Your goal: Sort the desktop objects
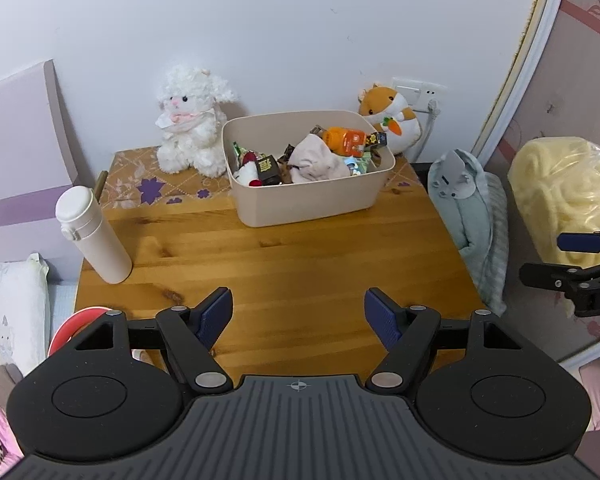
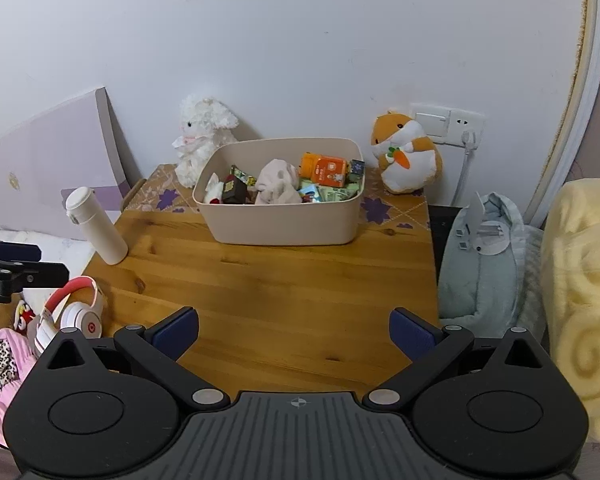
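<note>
Both the left hand-held gripper (image 1: 298, 318) and the right hand-held gripper (image 2: 294, 334) are hanging wide and empty over the wooden surface (image 1: 284, 264). Ahead of them, the beige bin (image 1: 306, 196) is sitting filled with sorted items, a white bottle (image 1: 94, 236) standing front-left.

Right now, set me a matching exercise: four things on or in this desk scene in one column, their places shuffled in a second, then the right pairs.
Things
1. white lamb plush
2. hamster plush
3. white flask
4. orange bottle

Places
A. lying inside the beige bin
B. standing at the desk's left edge
C. against the wall, right of the bin, by the wall socket
D. against the wall, left of the bin

Pairs: 1-D, 2-C, 3-B, 4-A
</note>
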`<state>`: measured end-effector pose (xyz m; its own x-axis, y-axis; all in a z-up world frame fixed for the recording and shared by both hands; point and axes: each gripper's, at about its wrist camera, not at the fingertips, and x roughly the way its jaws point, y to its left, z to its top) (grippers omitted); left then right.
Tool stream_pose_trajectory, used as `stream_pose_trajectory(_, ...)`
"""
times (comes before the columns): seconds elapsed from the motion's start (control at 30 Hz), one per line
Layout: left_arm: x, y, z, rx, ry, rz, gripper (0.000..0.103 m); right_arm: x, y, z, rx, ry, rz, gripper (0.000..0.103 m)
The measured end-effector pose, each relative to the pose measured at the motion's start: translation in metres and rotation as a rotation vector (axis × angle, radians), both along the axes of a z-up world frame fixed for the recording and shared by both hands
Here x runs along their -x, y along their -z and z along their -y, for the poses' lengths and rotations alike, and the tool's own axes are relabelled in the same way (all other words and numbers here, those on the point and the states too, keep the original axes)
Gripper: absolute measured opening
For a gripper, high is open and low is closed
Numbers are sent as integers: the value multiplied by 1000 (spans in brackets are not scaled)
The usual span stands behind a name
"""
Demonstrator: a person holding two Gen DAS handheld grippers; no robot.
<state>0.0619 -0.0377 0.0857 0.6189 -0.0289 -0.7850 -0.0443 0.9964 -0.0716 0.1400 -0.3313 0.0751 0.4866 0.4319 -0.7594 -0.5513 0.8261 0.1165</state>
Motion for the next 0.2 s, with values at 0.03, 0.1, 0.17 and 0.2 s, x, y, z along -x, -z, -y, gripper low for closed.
stream_pose_trajectory(0.03,1,0,0,3,-2,-1,77,-1,0,1,2,0,-3,103)
stream_pose_trajectory(0.1,2,0,-1,14,-9,-2,77,-2,1,3,6,-1,-13,103)
stream_pose_trajectory(0.17,1,1,-3,15,-21,-7,77,-5,4,4,7,-3,-25,103)
stream_pose_trajectory(0.2,1,1,-3,11,-28,-7,77,-6,6,4,7,-6,-32,103)
